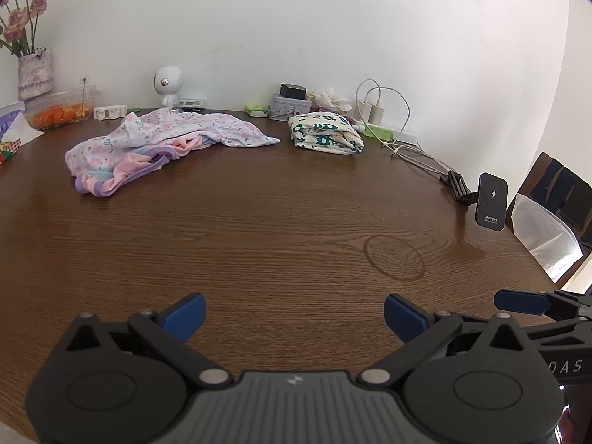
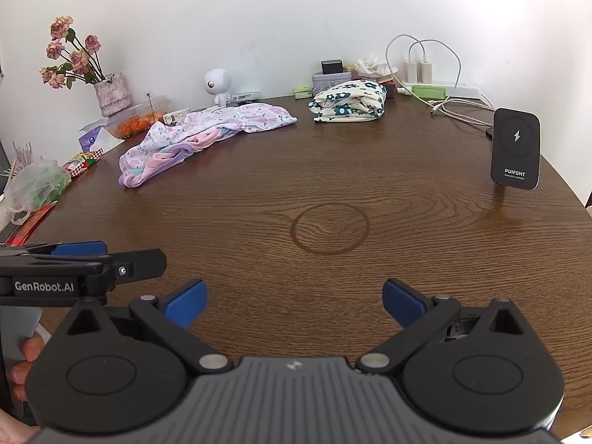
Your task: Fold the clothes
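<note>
On the wooden table [image 1: 281, 222] we find a crumpled pink garment [image 1: 155, 144] beside a folded floral garment [image 1: 325, 134]; left gripper [image 1: 295, 318] and right gripper [image 2: 295, 303] gape, holding nothing.

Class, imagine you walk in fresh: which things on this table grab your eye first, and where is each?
The crumpled pink-and-lilac clothes sprawl at the far left of the table, with a folded floral bundle to their right near the wall. A black charger stands upright at the right edge. Both the left hand-held gripper and right hand-held gripper are open over bare wood.
</note>
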`<state>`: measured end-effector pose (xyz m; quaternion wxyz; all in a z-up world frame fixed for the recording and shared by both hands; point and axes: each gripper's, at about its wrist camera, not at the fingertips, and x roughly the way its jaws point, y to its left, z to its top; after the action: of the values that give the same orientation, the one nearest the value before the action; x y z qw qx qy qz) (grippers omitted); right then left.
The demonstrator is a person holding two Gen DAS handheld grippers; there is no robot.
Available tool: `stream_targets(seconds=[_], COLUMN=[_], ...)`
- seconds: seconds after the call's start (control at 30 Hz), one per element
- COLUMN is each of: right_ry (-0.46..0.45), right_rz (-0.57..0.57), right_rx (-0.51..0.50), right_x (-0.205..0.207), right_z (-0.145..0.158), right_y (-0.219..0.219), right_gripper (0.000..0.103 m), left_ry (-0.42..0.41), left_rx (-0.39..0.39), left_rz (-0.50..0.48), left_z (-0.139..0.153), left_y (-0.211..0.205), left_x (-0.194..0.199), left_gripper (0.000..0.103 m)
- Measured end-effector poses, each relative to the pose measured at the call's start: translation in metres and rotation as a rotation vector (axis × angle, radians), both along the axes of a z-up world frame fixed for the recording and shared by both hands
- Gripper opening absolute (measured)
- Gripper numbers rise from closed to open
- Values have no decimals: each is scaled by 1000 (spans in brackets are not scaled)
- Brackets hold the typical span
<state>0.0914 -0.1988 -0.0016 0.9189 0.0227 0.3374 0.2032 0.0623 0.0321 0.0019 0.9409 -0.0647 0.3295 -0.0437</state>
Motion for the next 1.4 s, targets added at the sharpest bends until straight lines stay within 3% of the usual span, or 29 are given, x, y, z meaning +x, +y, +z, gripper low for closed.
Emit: stream_targets(seconds=[0.5, 1.4], right_ry=[13, 5], right_rz=[-2, 1], right_rx=[2, 4], right_x=[1, -1], right_z=[-5, -4], right_y=[-1, -5], right_gripper=[103, 103], left_ry=[4, -4], left_rx=[55, 78], left_rz=[6, 8], left_z=[0, 4], left_y=[-9, -16], left_x=[0, -5], left_gripper=[102, 102])
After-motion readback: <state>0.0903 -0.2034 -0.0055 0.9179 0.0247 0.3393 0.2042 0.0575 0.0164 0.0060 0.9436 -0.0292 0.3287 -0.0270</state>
